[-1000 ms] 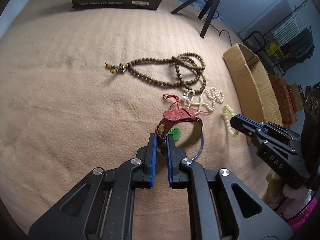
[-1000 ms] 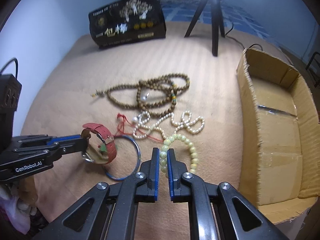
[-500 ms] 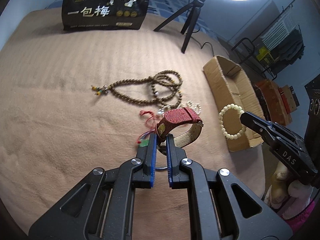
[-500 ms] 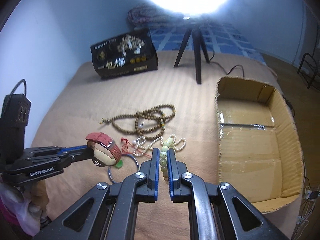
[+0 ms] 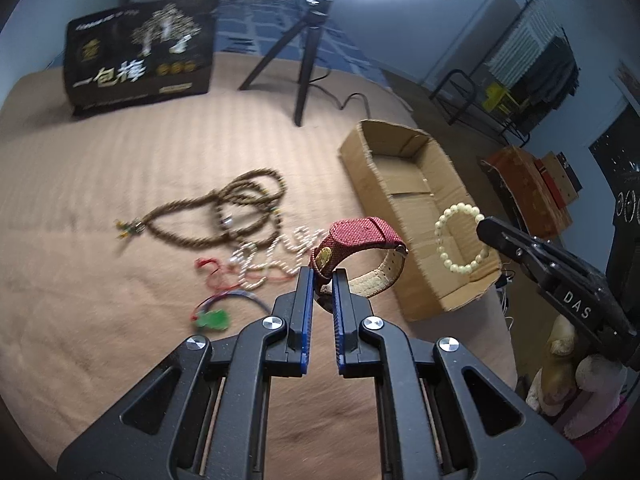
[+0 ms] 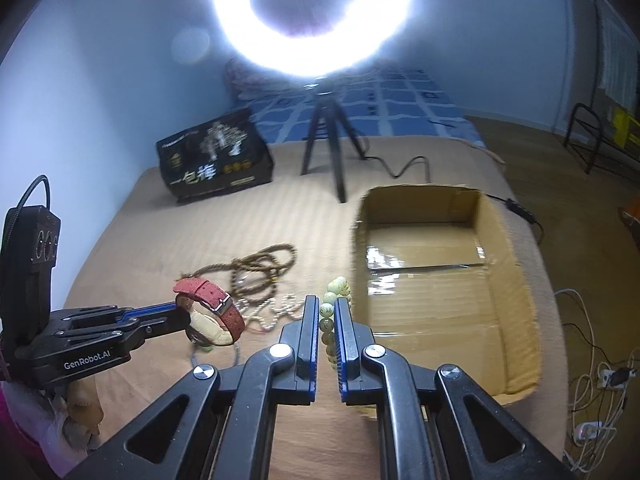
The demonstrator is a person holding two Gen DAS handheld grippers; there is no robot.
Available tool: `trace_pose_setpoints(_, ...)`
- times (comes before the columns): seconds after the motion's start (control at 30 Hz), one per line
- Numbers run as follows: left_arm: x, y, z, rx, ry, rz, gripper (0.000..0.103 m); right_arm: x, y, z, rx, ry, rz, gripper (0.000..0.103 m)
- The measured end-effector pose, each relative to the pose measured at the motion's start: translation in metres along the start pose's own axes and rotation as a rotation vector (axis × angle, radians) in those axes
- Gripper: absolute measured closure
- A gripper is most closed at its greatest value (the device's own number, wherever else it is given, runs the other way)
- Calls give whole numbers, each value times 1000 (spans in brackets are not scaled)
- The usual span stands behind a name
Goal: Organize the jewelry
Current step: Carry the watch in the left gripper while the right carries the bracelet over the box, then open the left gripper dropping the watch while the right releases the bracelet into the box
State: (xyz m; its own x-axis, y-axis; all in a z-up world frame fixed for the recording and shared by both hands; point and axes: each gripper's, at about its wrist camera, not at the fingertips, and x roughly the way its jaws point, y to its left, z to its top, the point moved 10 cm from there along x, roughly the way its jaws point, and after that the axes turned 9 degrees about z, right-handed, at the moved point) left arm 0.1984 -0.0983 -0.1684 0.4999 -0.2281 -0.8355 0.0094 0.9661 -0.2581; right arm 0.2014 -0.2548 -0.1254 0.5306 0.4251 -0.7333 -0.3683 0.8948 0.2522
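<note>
My left gripper [image 5: 321, 280] is pinching the red watch [image 5: 360, 240] by its strap near the buckle, so the watch hangs lifted clear of the tan bed cover [image 5: 120, 160], its loop standing out ahead of my fingertips with the pale inner lining showing. My right gripper [image 6: 328, 320] is pressed together on the pale bead bracelet [image 6: 334, 304], which I see edge-on between the blue pads as a short column of beads; from the left view the same bracelet [image 5: 462, 240] hangs as an open ring from the gripper tip, right over the near end of the cardboard box [image 5: 412, 204]. What matters now is where the box lies: it sits to my right and ahead, its long axis running away from me, open top up, and I cannot see anything lying in it. My right gripper is clearly the nearer one, with the box's near left wall [image 6: 358, 264] just beside the bracelet, so I judge the bracelet should go in first with only a small shift to the right and a release. The watch has further to travel, across to the right past the jewelry left on the bed: the brown bead necklace [image 5: 240, 208], the white pearl strand [image 5: 276, 252], the red cord [image 5: 208, 268], the thin blue bangle [image 5: 236, 296] and a green pendant [image 5: 212, 318].
</note>
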Motion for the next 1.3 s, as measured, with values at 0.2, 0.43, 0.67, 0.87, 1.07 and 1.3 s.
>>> trace_pose_setpoints(0.2, 16, -38, 16, 33, -6, -27, 96, -9, -35, 1, 56, -18, -37, 98)
trace_pose_setpoints(0.43, 40, -78, 28, 60, 6, -49, 96, -8, -73, -4, 111, -8, -78, 98)
trace_pose_setpoints(0.67, 70, -101, 28, 77, 44, -41, 96, -1, -101, -11, 157, 15, -101, 98)
trace_pose_setpoints(0.87, 87, -109, 22, 92, 72, -29, 96, 2, -118, -18, 192, 32, -118, 98)
trace_pose_setpoints(1.07, 91, -117, 19, 108, 85, -39, 96, 4, -124, -21, 214, 39, -121, 96)
trace_pose_setpoints(1.3, 83, -120, 21, 147, 67, -28, 86, -5, -124, -14, 219, 2, -140, 58)
